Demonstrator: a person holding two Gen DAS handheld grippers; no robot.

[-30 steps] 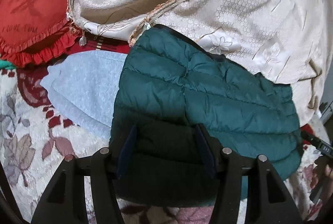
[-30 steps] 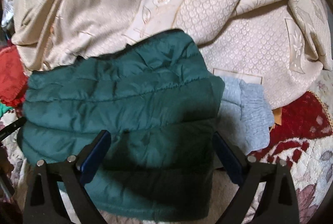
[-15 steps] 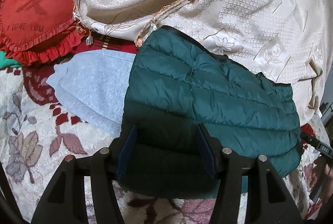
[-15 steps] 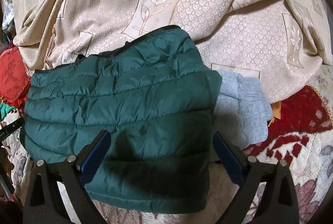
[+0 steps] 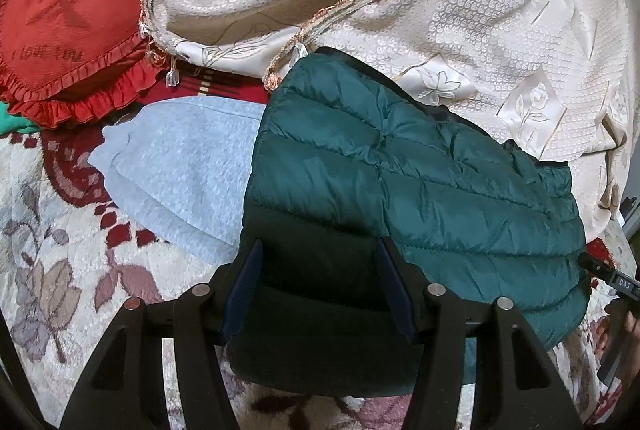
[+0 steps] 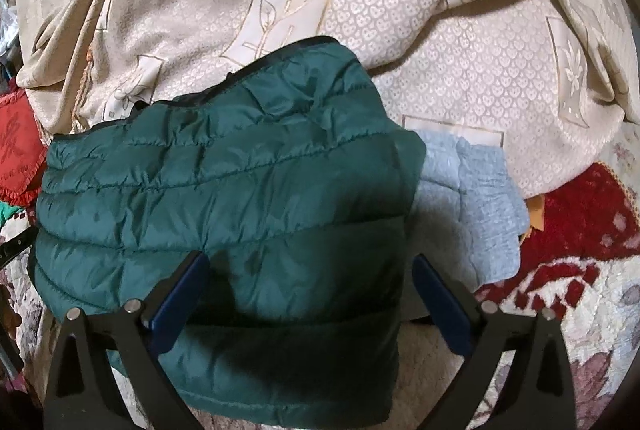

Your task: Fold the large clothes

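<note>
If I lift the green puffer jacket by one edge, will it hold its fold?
Probably not: the jacket looks soft and puffy, so it would likely sag open. Its shiny shell suggests it may slip. Likely light for its bulk, judging by the quilted padding.

Black tongs [image 5: 318,286], blue pads [image 6: 180,304]

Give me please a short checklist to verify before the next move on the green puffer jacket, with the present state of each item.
1. Left gripper open, gripping nothing: ok.
2. Right gripper open, gripping nothing: ok.
3. Green puffer jacket folded into a compact block: ok; whether the layers underneath are even: cannot tell.
4. Jacket free of other laundry: not ok; it lies partly over the grey garment.
5. Jacket edge apart from the beige embroidered cloth: not ok; the collar side touches it.
6. Red ruffled cushion apart from the jacket: ok.
</note>
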